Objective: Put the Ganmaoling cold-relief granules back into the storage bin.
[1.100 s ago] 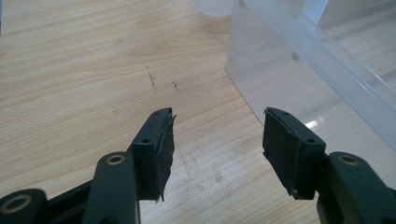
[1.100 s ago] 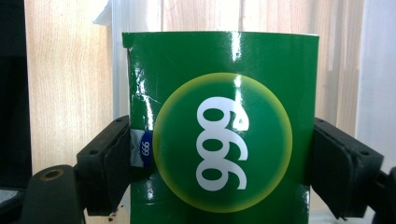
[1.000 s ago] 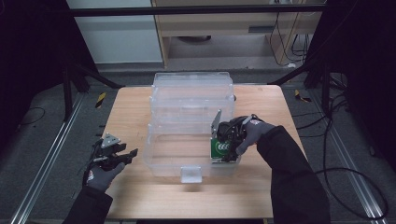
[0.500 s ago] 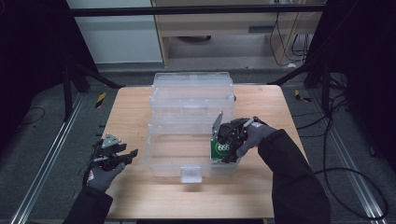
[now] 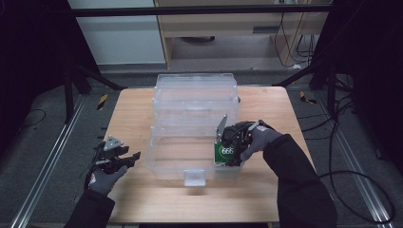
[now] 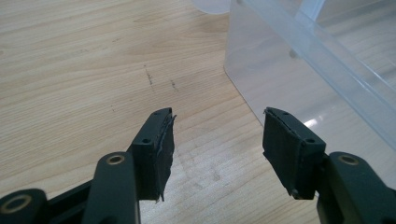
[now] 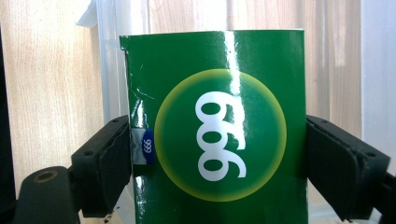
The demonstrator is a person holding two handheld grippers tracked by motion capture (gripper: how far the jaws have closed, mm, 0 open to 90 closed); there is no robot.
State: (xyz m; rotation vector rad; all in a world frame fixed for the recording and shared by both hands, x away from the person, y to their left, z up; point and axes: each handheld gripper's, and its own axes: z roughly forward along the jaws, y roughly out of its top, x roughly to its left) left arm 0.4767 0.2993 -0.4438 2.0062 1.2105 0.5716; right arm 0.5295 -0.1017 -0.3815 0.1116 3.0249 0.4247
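Note:
A green carton point(image 7: 219, 135) printed with a white number in a yellow-ringed circle stands upright between the jaws of my right gripper point(image 7: 217, 154). Both pads press on its sides. From above, the carton point(image 5: 222, 151) sits at the right end of a clear plastic bin point(image 5: 164, 164), with the right gripper point(image 5: 226, 154) and gloved hand over the bin's right rim. My left gripper point(image 5: 134, 159) hovers over the table left of the bin, jaws open and empty. In the left gripper view, that gripper point(image 6: 217, 135) points at bare wood beside the bin's corner point(image 6: 243, 70).
The bin's clear lid point(image 5: 196, 92) stands open behind it, toward the far table edge. A white latch point(image 5: 195, 176) juts from the bin's front wall. Bare wooden tabletop point(image 5: 128, 118) lies left of the bin. Dark floor and metal rails point(image 5: 45, 161) surround the table.

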